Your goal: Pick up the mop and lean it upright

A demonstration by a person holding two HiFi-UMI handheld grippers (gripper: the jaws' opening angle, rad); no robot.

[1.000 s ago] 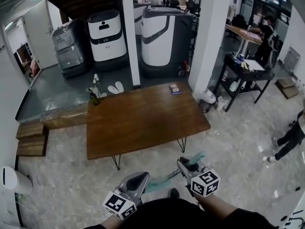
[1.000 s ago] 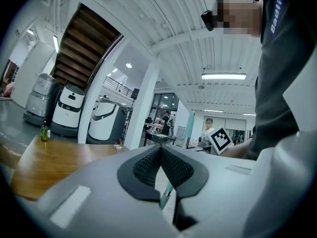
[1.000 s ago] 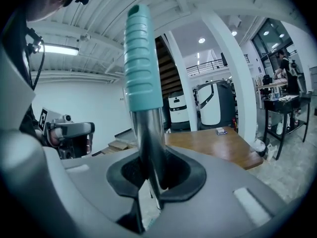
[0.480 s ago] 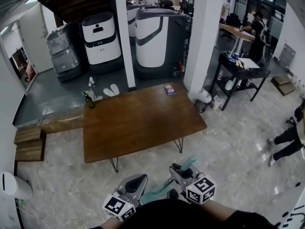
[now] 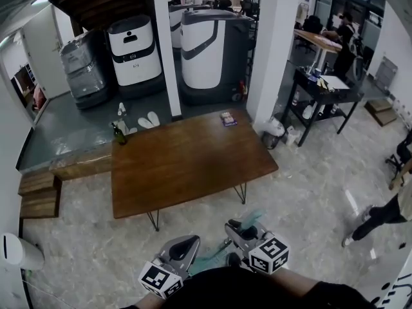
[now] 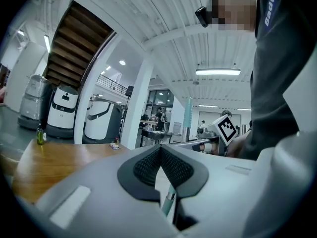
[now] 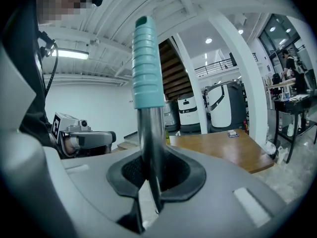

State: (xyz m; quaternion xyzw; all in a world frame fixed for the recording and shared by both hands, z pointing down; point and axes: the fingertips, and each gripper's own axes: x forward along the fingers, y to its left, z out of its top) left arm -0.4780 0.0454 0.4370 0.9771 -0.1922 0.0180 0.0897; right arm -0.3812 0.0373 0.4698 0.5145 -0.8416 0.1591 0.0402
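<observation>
Right claw [image 7: 151, 168] is clamped on the mop [image 7: 151, 133]. Both pads are pressed against the bare metal shaft, and the ribbed teal grip [image 7: 147, 63] stands straight up above the jaws. That's a firm hold, with the pole upright across my right gripper view. From the head view, the teal of the pole slants between my two claws, low in front of my body. It hangs over the pale stone floor [image 5: 302, 192], on the near side of the wooden counter [image 5: 187, 166]. I can't see the mop's head from any angle.

Left claw [image 6: 160, 150] is closed, its dark pads meeting at the tips with nothing pinched between them. Through the slot under those pads I catch a thin stretch of teal pole with a metal collar, lying beyond the jaws. The left claw sits just beside the right one, level with it.

On the counter, a green bottle [image 5: 119, 134] stands at the far left corner and a small box [image 5: 227, 118] lies near the far right edge. Behind them are big white-and-grey machines [image 5: 209, 50] and a white pillar [image 5: 270, 50].
</observation>
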